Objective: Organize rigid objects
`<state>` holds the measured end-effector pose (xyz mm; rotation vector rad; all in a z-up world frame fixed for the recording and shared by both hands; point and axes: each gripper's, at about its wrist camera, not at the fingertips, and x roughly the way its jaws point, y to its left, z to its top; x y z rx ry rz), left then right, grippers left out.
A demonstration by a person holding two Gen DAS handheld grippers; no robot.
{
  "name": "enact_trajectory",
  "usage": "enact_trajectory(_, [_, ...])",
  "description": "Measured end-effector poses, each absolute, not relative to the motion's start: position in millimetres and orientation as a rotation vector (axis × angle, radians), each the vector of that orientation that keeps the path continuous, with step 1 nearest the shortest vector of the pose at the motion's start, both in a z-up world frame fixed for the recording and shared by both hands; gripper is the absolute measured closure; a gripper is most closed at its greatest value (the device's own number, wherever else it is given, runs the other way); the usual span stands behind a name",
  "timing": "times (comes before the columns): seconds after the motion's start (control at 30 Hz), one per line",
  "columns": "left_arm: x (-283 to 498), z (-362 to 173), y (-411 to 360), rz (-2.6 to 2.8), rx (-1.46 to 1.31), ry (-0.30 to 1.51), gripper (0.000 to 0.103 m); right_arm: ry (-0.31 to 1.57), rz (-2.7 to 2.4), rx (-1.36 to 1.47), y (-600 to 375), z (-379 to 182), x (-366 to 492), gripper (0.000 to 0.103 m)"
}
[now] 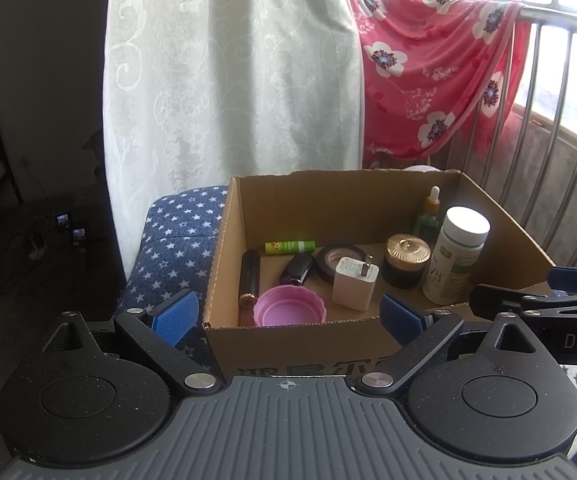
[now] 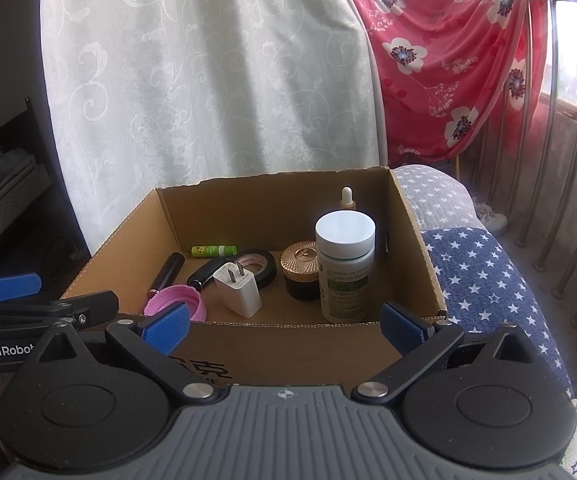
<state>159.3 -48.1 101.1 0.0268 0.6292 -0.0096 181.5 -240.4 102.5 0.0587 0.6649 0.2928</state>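
Both tools, left tool (image 1: 288,314) and right tool (image 2: 284,326), spread, empty, before brown cardboard box (image 2: 288,346). Inside: white square plastic charger (image 2: 237,288), light, rigid, slick; likely pinch flat sides below prongs.

A brown cardboard box (image 1: 368,200) sits on a navy cushion (image 1: 172,248) patterned with white stars, before a pale curtain (image 1: 228,80) with a faint swirl pattern and a pink-red cloth (image 1: 428,68) printed with white flowers. Inside are a pink lid (image 1: 289,305), a white charger (image 1: 355,283), a green tube (image 1: 289,246), a black tape roll (image 1: 338,259), a black jar with a copper-coloured lid (image 1: 407,249) and a white bottle (image 1: 456,254) with a green label. The fingers (image 2: 166,327) carry blue pads.
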Motion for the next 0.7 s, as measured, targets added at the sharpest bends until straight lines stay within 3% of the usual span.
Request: enact_trajectory(0.7, [157.2,101.6,-49.6,-0.006,0.025,0.627,0.005,0.665,0.292,0.060,-240.3,103.5,181.5,0.000])
